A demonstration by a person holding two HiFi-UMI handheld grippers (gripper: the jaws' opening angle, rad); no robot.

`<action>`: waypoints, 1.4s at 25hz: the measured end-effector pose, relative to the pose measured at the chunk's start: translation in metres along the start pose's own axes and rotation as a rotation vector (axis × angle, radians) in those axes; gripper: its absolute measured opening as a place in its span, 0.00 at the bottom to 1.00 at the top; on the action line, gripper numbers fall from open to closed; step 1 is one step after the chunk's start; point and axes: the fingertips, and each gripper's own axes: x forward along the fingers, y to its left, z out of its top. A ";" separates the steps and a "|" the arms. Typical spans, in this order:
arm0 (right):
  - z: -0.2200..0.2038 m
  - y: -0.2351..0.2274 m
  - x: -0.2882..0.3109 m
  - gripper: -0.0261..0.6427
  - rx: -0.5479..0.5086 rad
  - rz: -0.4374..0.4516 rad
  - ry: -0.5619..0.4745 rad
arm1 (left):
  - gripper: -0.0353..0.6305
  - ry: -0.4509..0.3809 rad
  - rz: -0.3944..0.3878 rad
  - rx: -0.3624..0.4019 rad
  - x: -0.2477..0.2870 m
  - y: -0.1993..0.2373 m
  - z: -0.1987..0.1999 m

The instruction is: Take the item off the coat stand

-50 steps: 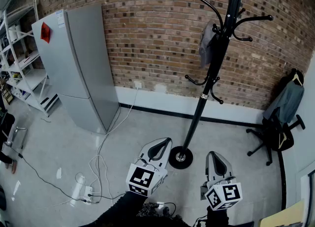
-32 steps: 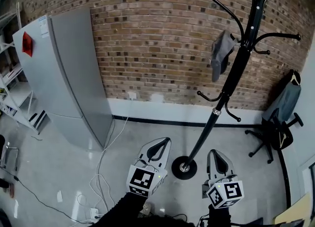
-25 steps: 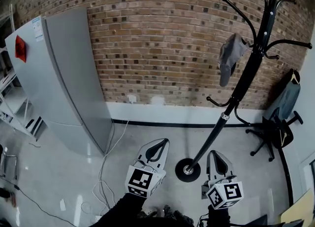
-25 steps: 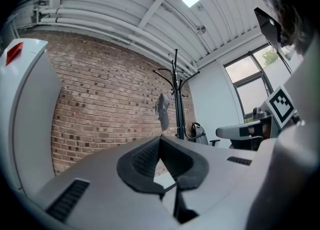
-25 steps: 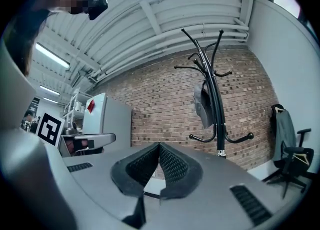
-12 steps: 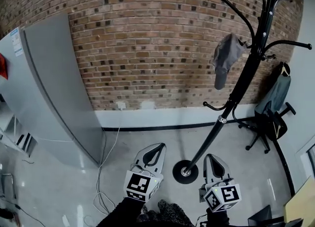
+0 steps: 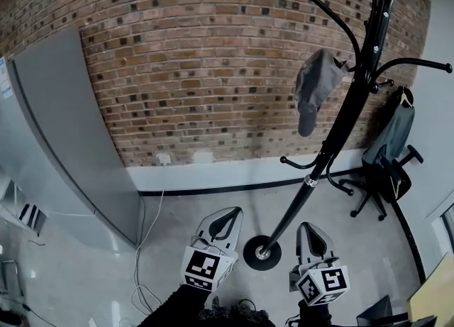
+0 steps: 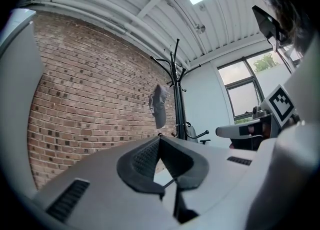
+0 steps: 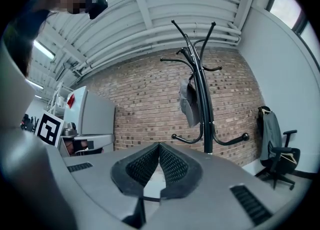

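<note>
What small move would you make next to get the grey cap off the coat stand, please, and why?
Probably raise the right gripper toward the grey cap and open its jaws. The cap hangs from a high hook on the coat stand, well above the gripper, and its jaws are shut on nothing.

No legible text, brand, number — just coded square markers on left cube (image 7: 203, 269), right cube (image 7: 323, 284).
</note>
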 end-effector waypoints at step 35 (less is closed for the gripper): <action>0.000 -0.138 0.040 0.05 0.009 -0.136 -0.014 | 0.06 -0.090 -0.135 -0.008 0.189 -0.036 0.020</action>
